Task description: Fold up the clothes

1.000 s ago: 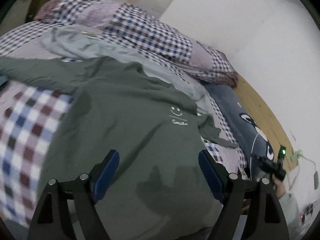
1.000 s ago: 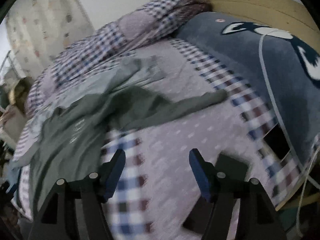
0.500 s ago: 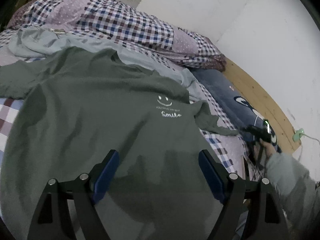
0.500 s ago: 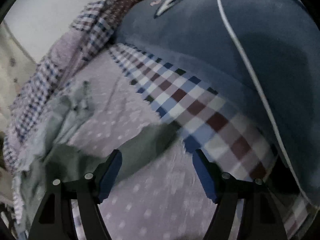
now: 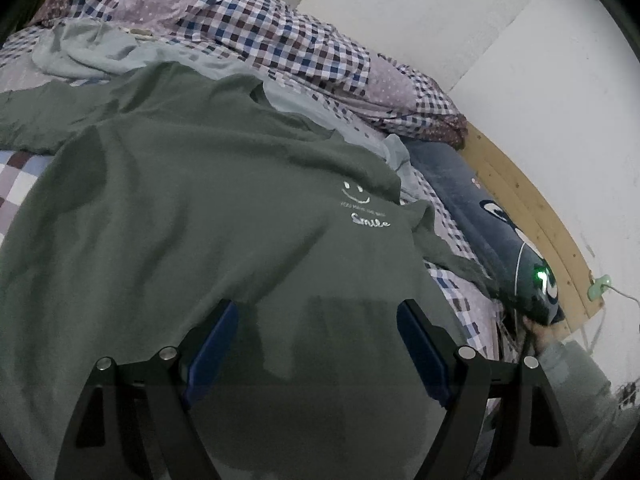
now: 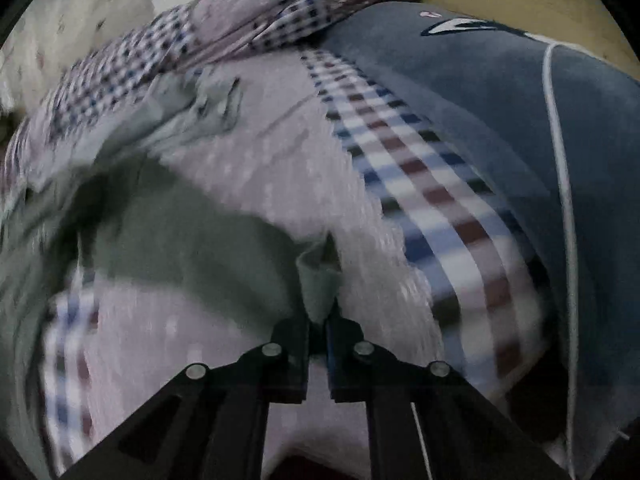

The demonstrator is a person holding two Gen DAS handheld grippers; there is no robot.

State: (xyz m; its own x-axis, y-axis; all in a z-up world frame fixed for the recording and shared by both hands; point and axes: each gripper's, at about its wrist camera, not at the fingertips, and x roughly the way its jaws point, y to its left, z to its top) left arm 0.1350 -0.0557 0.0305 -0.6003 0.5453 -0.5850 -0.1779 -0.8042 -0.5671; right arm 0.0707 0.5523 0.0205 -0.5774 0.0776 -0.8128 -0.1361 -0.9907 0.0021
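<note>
One sleeve (image 6: 320, 284) between right tongs (image 6: 318, 320).

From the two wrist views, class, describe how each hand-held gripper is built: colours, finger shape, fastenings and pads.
The left gripper has two matte black angular fingers with triangular cut-outs, round silver bolts at the joints, and flat blue pads on the inner faces. The right gripper has the same black linkage and silver bolts; a thin blue edge of padding shows on one finger. No sleeve is clearly visible.
</note>
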